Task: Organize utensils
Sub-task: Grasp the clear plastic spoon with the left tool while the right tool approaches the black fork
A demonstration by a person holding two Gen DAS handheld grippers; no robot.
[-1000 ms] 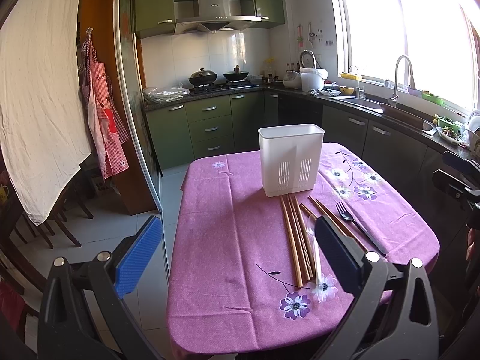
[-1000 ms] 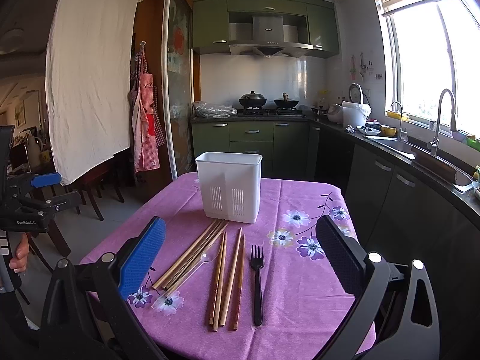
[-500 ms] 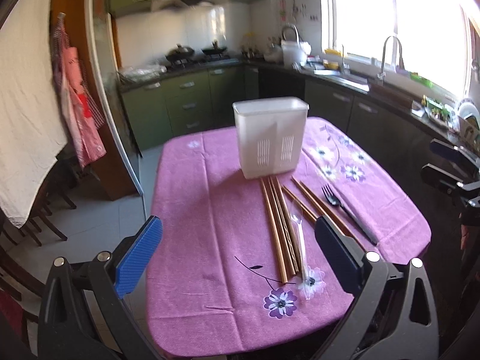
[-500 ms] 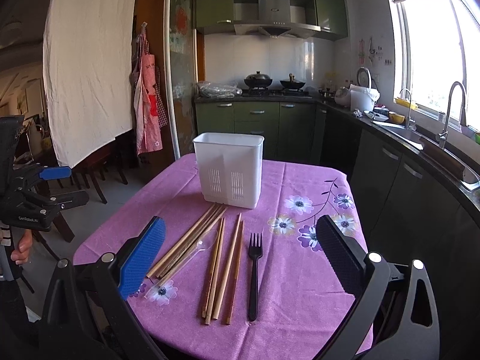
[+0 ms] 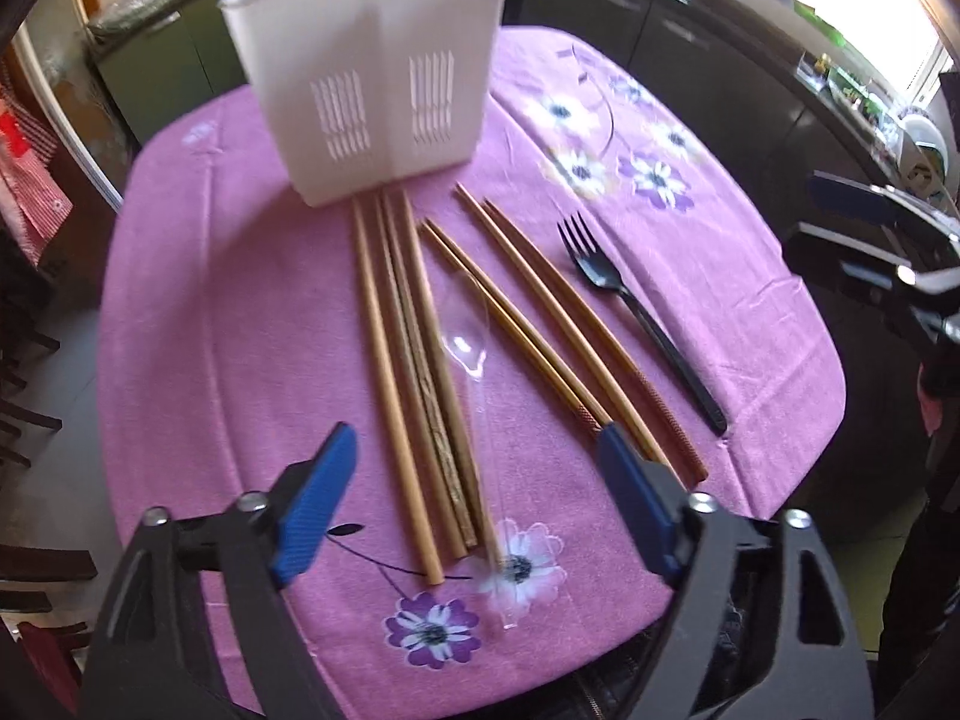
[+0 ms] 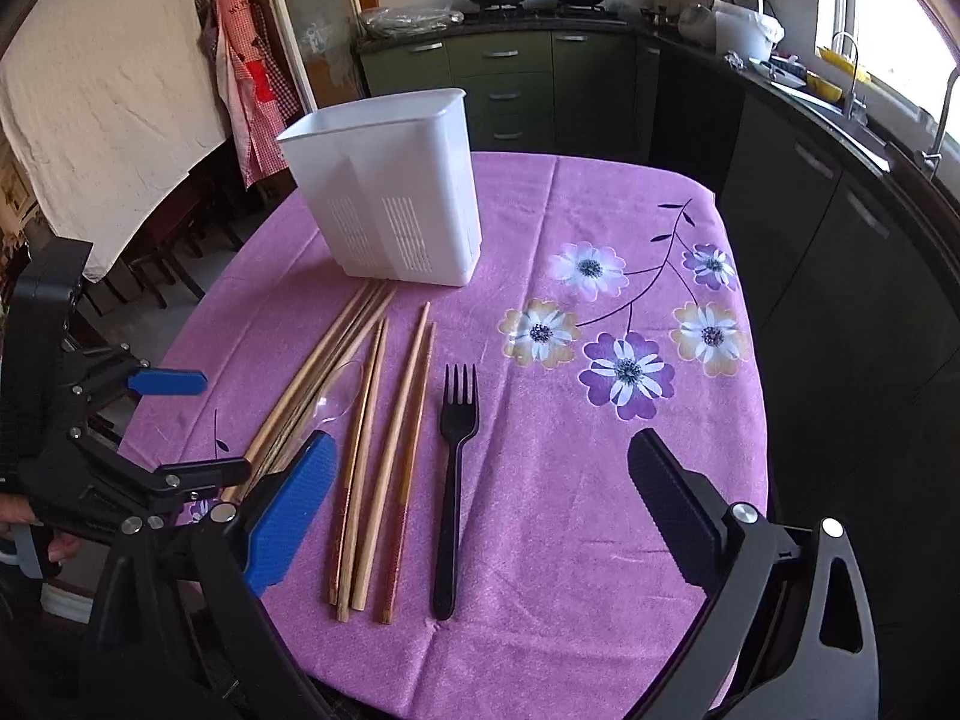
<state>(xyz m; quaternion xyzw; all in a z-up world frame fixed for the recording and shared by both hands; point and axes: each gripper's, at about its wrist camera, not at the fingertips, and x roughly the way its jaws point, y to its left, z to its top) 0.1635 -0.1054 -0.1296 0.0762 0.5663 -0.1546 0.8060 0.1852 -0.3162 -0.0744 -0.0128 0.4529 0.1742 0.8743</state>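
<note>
The left gripper (image 5: 474,456) is held apart above the chopsticks (image 5: 414,372), its jaws having just been closing. The right gripper (image 6: 480,462) is likewise apart over the fork (image 6: 453,480), apparently touching nothing.

Matt wooden chopsticks (image 6: 366,468), glossy black plastic fork (image 6: 453,468), clear plastic spoon (image 5: 471,354), white plastic holder (image 6: 390,192), purple cloth on tabletop (image 6: 600,480)
</note>
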